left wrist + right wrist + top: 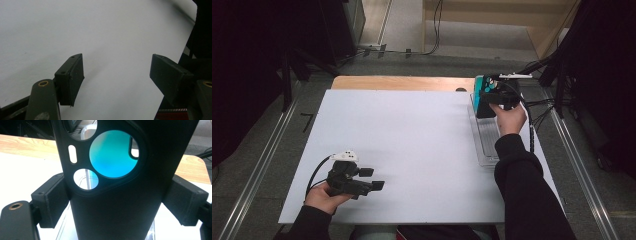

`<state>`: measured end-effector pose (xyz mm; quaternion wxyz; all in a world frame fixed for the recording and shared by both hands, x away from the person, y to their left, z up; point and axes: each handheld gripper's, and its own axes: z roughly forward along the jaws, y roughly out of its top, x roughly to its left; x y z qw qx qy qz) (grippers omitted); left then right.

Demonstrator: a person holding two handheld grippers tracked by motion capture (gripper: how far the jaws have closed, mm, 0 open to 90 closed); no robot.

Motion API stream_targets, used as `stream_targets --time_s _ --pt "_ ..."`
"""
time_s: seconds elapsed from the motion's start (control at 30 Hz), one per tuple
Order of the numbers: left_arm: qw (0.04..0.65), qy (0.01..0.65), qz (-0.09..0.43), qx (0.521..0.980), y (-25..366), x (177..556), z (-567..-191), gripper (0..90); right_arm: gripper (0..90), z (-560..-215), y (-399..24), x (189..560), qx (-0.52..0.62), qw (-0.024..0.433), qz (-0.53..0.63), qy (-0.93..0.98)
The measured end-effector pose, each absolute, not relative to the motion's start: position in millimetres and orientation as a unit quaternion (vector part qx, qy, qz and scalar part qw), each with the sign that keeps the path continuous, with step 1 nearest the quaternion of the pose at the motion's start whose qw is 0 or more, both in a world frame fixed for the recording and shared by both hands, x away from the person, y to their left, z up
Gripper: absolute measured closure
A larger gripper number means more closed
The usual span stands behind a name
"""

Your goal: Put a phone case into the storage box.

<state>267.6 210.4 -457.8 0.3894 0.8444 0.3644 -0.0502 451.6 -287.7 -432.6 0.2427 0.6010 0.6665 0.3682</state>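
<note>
A black phone case (120, 202) with a large round camera cut-out stands upright between the jaws of my right gripper (120, 205), and both pads press on its sides. Through the cut-out a teal object (112, 155) shows behind it. From above, my right gripper (496, 99) holds the case (486, 105) at the far right of the white board (412, 145), over the far end of a clear plastic tray (486, 145), with the teal object (480, 85) just beyond. My left gripper (373, 178) rests low at the board's near left, open, with nothing between its jaws (116, 75).
A wooden tabletop (402, 82) shows past the board's far edge. Black cables (537, 107) run off to the right of the tray. Metal rails (257, 170) line the floor on both sides of the table.
</note>
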Motion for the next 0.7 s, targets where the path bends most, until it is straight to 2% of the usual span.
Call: stream_targets --time_s 0.5,0.7 --pt "0.391 0.364 -0.051 0.844 210.6 268.0 -458.6 27.5 11.3 -450.5 -279.4 465.5 0.619 0.239 0.361 0.655" --pt "0.391 0.364 -0.052 0.844 210.4 268.0 -458.8 27.5 11.2 -452.6 -275.3 469.9 0.608 0.254 0.364 0.658"
